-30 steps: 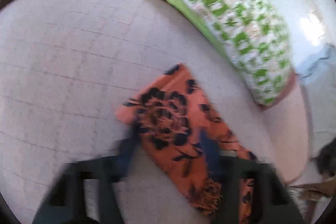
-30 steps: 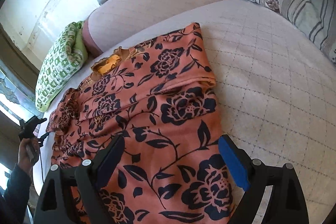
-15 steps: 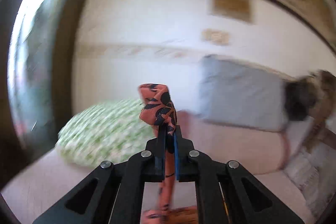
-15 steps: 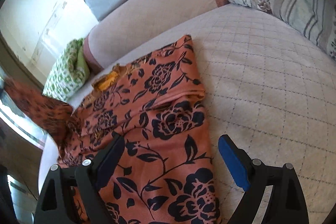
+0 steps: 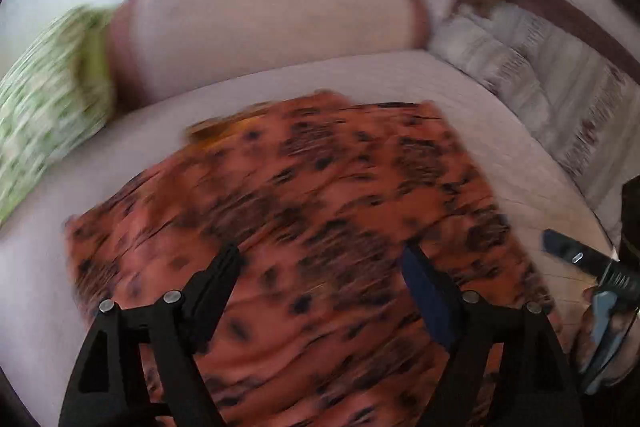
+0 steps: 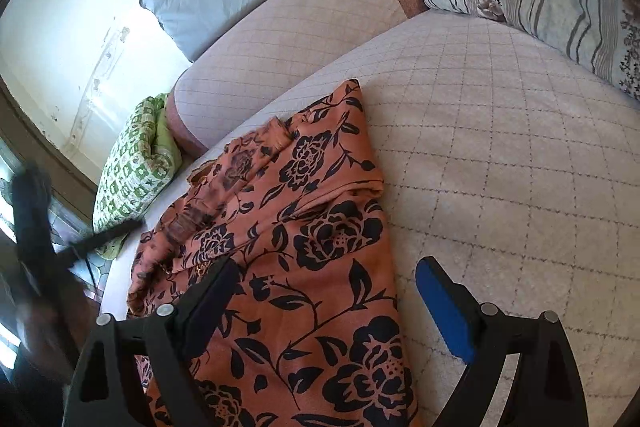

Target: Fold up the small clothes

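The orange floral garment point(image 6: 304, 227) lies spread on the quilted bed cover point(image 6: 500, 147), its far end near the pink bolster point(image 6: 288, 27). The left gripper point(image 5: 324, 279) has just been opening; its jaws stand wide above the garment, gripping nothing. The right gripper point(image 6: 324, 291) is also released, over the garment's near edge.

1. My right claw point(image 6: 320, 291) hangs with jaws wide over the orange floral garment point(image 6: 316, 239), gripping nothing.
2. The garment lies on the quilted bed point(image 6: 500, 147).
3. Beyond the garment sits a green pillow point(image 6: 132, 171).
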Demonstrator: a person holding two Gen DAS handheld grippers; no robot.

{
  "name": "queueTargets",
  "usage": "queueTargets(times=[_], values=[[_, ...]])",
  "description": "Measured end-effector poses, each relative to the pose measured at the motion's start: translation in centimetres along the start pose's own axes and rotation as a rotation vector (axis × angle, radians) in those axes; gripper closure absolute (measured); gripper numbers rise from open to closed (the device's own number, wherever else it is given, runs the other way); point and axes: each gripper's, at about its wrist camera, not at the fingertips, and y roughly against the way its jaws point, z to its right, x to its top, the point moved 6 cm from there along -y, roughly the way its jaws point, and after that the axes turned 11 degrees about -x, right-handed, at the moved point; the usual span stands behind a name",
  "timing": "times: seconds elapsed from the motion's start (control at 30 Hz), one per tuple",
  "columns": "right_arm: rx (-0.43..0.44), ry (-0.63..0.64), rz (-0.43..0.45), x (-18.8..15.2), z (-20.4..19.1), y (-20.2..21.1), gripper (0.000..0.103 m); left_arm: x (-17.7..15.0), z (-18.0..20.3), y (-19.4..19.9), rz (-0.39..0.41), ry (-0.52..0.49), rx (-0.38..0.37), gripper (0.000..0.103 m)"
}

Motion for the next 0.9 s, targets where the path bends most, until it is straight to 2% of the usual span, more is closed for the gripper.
queueTargets(times=[0.07, 0.13, 0.2, 0.27, 0.33, 0.47, 0.57, 0.6, 0.63, 0.67, 0.7, 0.73, 0.8, 0.9], values=[[0.011, 0.006, -0.021, 0.1, -0.6, -0.2, 0.011, -0.3, -3.8, 2.6, 0.068, 0.057, 0.064, 0.020], [0.038, 0.027, -0.046, 0.5, -1.7, -0.6, 0.011, -1.5, -8.4, 4.7, 0.088, 0.095, 0.223, 0.020], [0.051, 0.072, -0.056, 1.9, -3.5, -1.5, 0.011, -3.0, -11.9, 4.8, 0.049, 0.095, 0.374, 0.020], [0.075, 0.100, -0.095, 4.3, -5.6, -3.5, 0.011, -4.6, -13.7, 4.0, 0.011, 0.062, 0.452, 0.020], [0.144, 0.069, -0.140, 7.2, -7.8, -6.7, 0.011, -5.9, -14.1, 3.3, -0.010, 0.034, 0.469, 0.020], [0.117, -0.012, -0.246, 11.0, -9.7, -14.1, 0.011, -7.4, -14.6, 2.3, -0.011, 0.031, 0.507, 0.020], [0.006, -0.043, -0.285, 11.8, -10.0, -18.4, 0.011, -7.7, -16.1, 1.2, -0.006, 0.081, 0.500, 0.021], [-0.013, -0.028, -0.285, 11.8, -10.2, -18.9, 0.014, -7.6, -16.5, 1.1, 0.005, 0.105, 0.481, 0.028], [-0.050, 0.027, -0.284, 11.5, -11.0, -19.6, 0.026, -7.6, -17.3, 0.9, 0.009, 0.131, 0.466, 0.038], [-0.085, 0.069, -0.284, 11.3, -11.3, -19.9, 0.036, -7.5, -17.8, 0.7, 0.013, 0.169, 0.441, 0.043], [-0.138, 0.130, -0.292, 11.0, -11.8, -20.3, 0.061, -7.5, -18.2, 0.7, 0.019, 0.203, 0.421, 0.050], [-0.156, 0.170, -0.302, 10.8, -12.3, -20.3, 0.085, -7.4, -18.4, 0.8, 0.030, 0.226, 0.416, 0.056], [-0.137, 0.189, -0.293, 11.1, -12.9, -19.2, 0.088, -7.2, -18.6, 1.6, 0.068, 0.253, 0.423, 0.062], [-0.067, 0.202, -0.164, 12.5, -14.6, -13.7, 0.090, -7.3, -18.8, 3.3, 0.133, 0.281, 0.438, 0.063]])
